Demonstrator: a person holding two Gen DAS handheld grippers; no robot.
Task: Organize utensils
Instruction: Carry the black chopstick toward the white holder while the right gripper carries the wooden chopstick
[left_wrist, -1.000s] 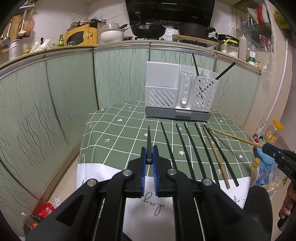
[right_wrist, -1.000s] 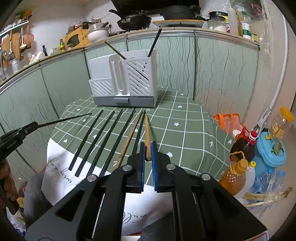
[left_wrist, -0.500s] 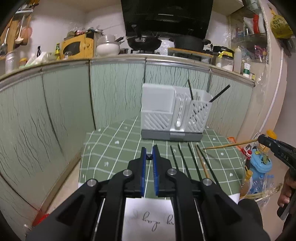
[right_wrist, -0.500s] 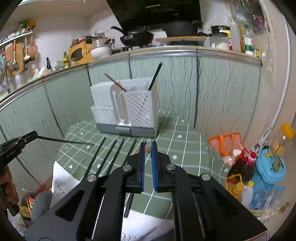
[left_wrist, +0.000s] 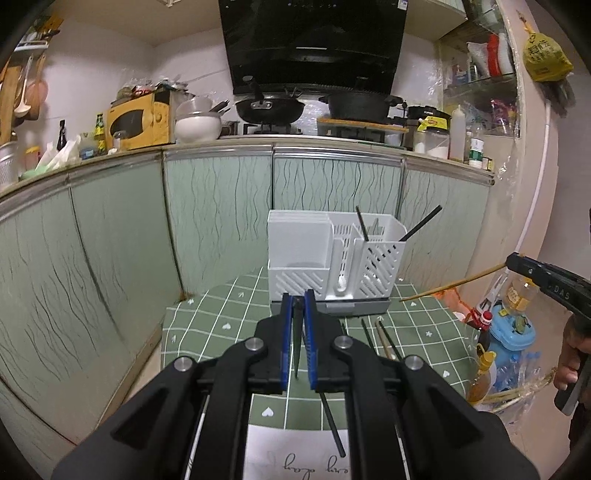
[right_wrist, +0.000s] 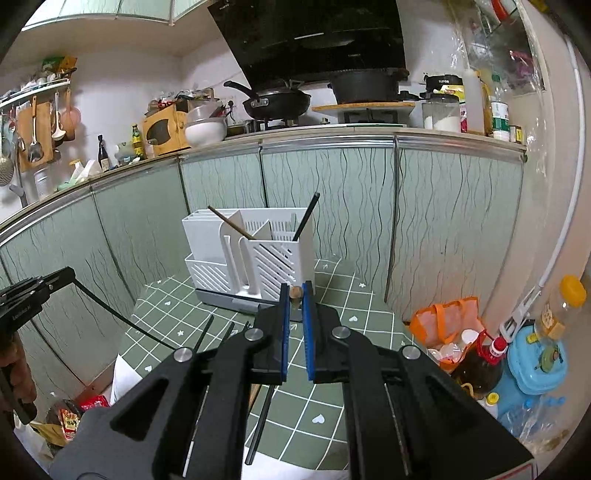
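Observation:
My left gripper (left_wrist: 297, 300) is shut on a black chopstick (left_wrist: 297, 343), which I see nearly end-on between the blue pads. In the right wrist view that left gripper (right_wrist: 71, 274) shows at the left edge, and the black chopstick (right_wrist: 122, 318) slants down toward the table. My right gripper (right_wrist: 294, 291) is shut on a wooden chopstick (right_wrist: 295, 293). The right gripper (left_wrist: 515, 261) also shows in the left wrist view with the wooden chopstick (left_wrist: 452, 286) pointing left. A white utensil holder (left_wrist: 332, 258) stands at the table's far edge with two chopsticks in it. Several chopsticks (left_wrist: 384, 339) lie on the table.
The table has a green checked cloth (left_wrist: 229, 317) with a white front panel. Green cabinet doors (left_wrist: 221, 221) stand close behind the holder (right_wrist: 258, 254). Oil bottles (right_wrist: 480, 365), a blue container (right_wrist: 535, 362) and an orange bag (right_wrist: 447, 317) crowd the floor to the right.
Both grippers have risen from the table, each carrying its chopstick up. The row of chopsticks left on the cloth now sits lower and partly behind the fingers.

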